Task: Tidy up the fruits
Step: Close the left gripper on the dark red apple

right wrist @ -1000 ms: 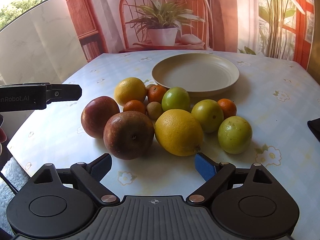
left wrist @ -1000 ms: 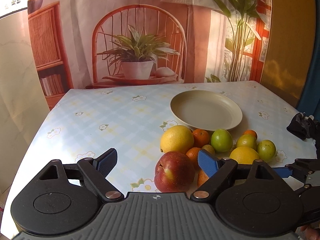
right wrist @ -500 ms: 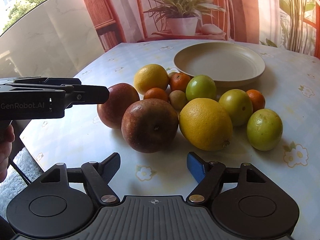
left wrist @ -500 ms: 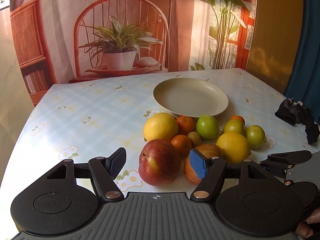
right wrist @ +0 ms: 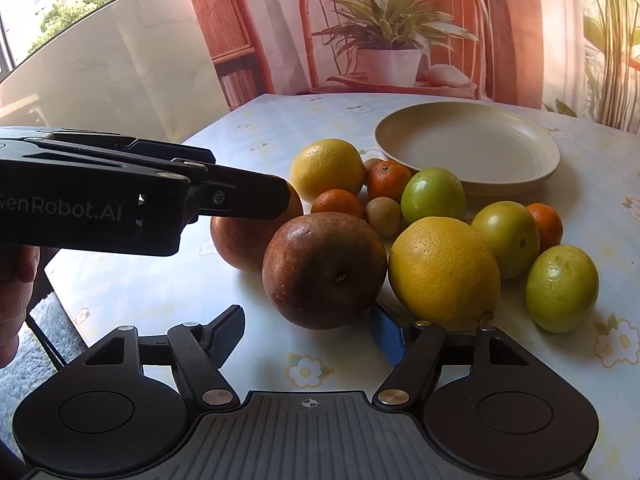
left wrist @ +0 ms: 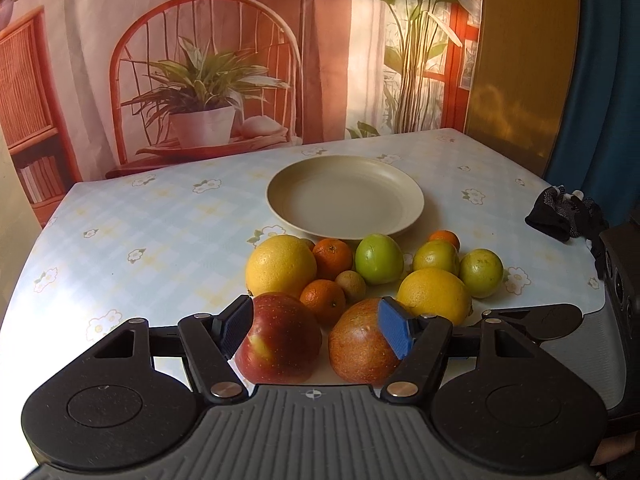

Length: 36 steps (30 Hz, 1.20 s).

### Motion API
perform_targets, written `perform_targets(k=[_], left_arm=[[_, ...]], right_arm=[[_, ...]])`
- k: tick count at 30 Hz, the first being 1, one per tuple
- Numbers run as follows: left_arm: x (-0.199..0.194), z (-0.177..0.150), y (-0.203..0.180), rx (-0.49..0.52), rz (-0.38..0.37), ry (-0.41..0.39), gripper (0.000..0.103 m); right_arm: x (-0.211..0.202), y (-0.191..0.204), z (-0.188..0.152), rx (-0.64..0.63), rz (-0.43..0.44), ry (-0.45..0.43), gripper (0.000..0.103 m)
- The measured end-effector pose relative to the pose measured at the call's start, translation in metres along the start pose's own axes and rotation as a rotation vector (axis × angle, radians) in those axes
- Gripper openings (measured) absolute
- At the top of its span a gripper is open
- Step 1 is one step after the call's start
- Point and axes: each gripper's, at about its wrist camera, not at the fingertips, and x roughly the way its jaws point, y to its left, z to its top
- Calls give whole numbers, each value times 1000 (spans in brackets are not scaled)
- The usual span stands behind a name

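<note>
- Closer in than a second ago: left gripper now down at the near edge of the fruit pile, right gripper likewise pushed up to the fruit.
- Left gripper spread wide, nothing clamped; one blue pad just beside the red apple, the other in front of the brown-red apple, so both sit roughly within the gap. Probably lined up that way because the red apple is nearest and easiest to take first.
- Right gripper also spread and empty, the brown-red apple just ahead of its fingertips, not yet between the pads.
- Fruit bunched together on the desk: two large yellow citrus, green fruits, small oranges and one small brownish fruit, many touching.
- Plate bare, just behind the pile; likely set there as the target, so sorting not yet begun.
- Dark cloth at the far right of the desk, well apart from the fruit.
- Risk, as a judgement: with both grippers converging on neighbouring apples, closing on one may nudge the other and set round fruit rolling.
</note>
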Motion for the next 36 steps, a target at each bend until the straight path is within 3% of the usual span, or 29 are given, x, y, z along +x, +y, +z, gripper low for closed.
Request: perform_targets(k=[7,12,14,18,36], left_arm=[[9,5,-5,1,-28,9,77],[20,8,-8,17,-93,36,76],[25,7,-12,38,-115,45,73],[36,6,-16,67,-163,98,48],[39,-2,-6,-99,-285,170,45]], right_arm=[[3,-4,0,3,-2,-27,67],[5,-5,-1,-2,-8,-43,67],[6,-4,-1,-5,-12,-48,67],[5,-5,-2,-4,-37,-60,55],[-19,-2,-5,-31,-57,19,55]])
